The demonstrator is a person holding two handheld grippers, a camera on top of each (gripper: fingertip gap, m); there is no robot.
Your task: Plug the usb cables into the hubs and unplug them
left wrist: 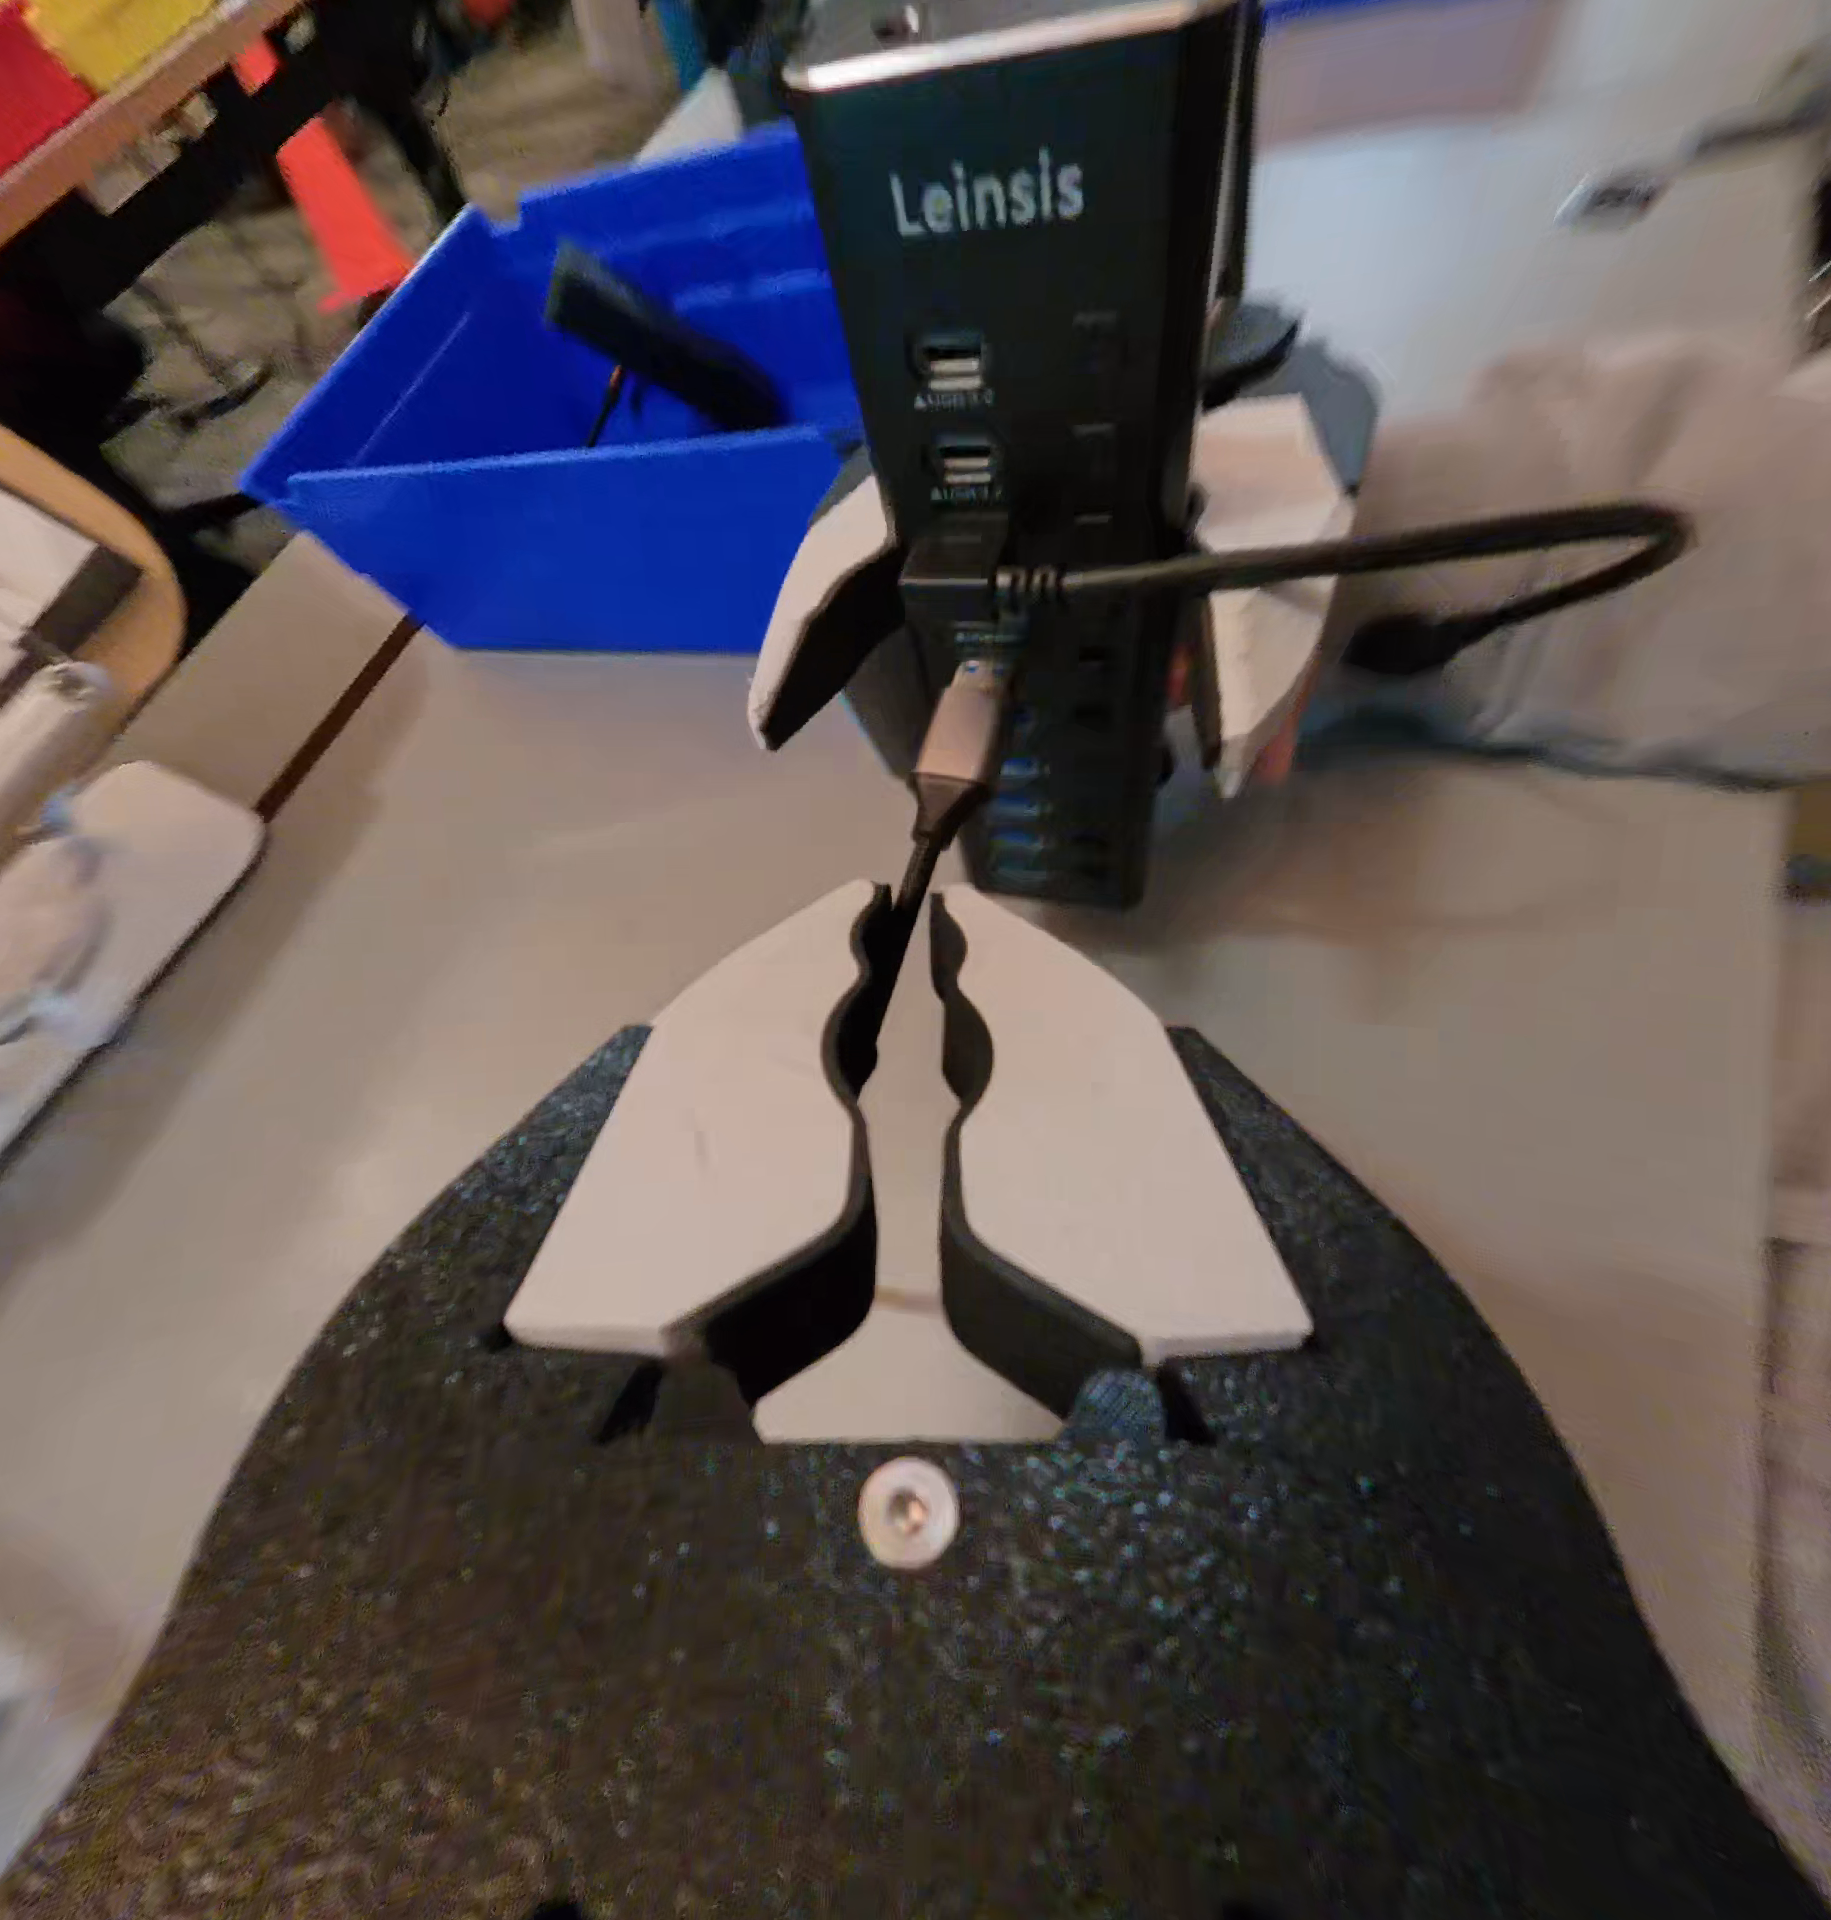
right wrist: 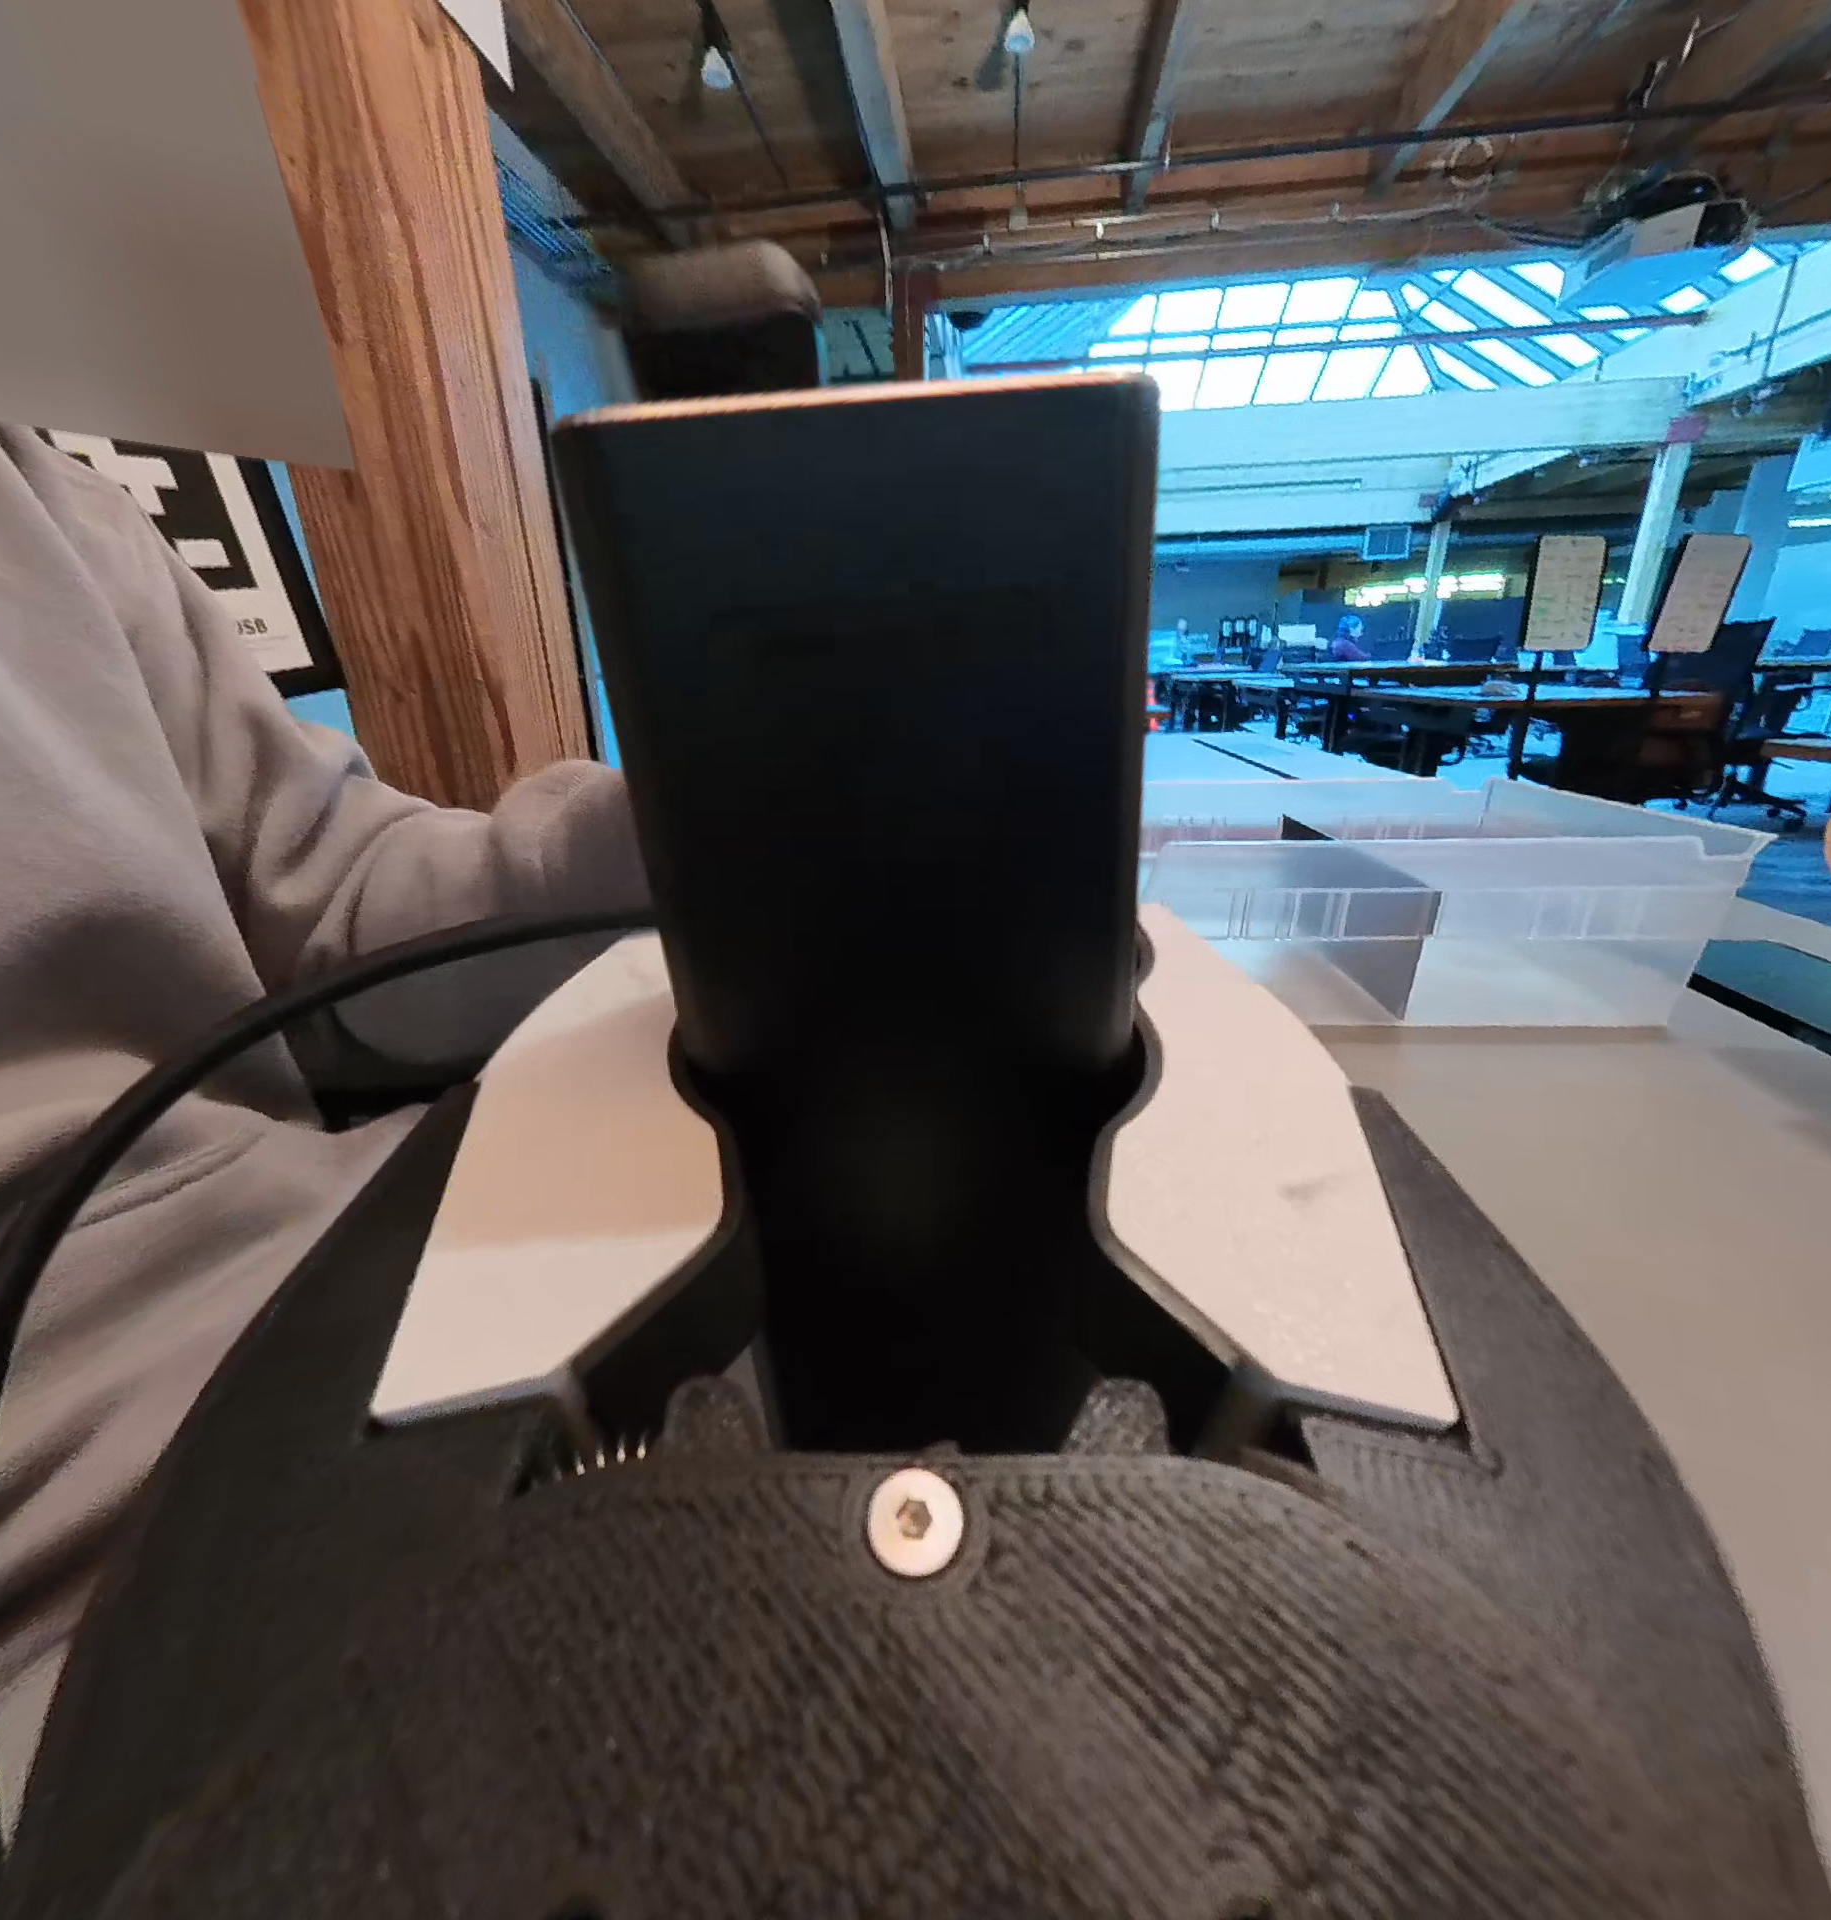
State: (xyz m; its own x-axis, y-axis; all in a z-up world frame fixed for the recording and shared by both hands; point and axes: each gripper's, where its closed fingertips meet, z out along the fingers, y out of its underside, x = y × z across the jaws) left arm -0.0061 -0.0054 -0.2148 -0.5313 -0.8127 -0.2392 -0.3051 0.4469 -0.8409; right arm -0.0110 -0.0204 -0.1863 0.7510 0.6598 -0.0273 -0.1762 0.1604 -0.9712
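A black tower USB hub (left wrist: 1015, 260) stands upright on the grey table (left wrist: 475, 935). My right gripper (right wrist: 906, 1039) is shut on its lower body; its fingers (left wrist: 807, 644) show on both sides of the hub in the left wrist view. The hub's plain back (right wrist: 869, 727) fills the right wrist view. A grey USB plug (left wrist: 958, 727) sits in a port on the hub's front. Its thin black cable (left wrist: 906, 904) runs straight back into the narrow gap of my left gripper (left wrist: 906, 914), then goes out of sight under the left finger. A second black cable (left wrist: 1410, 551) plugs in just above and loops right.
A blue bin (left wrist: 537, 520) holding a black item (left wrist: 651, 343) stands behind and left of the hub. A clear plastic bin (right wrist: 1441, 914) stands on the table's far side. A person's grey sleeve (right wrist: 111, 935) and a wooden post (right wrist: 412, 416) are close by.
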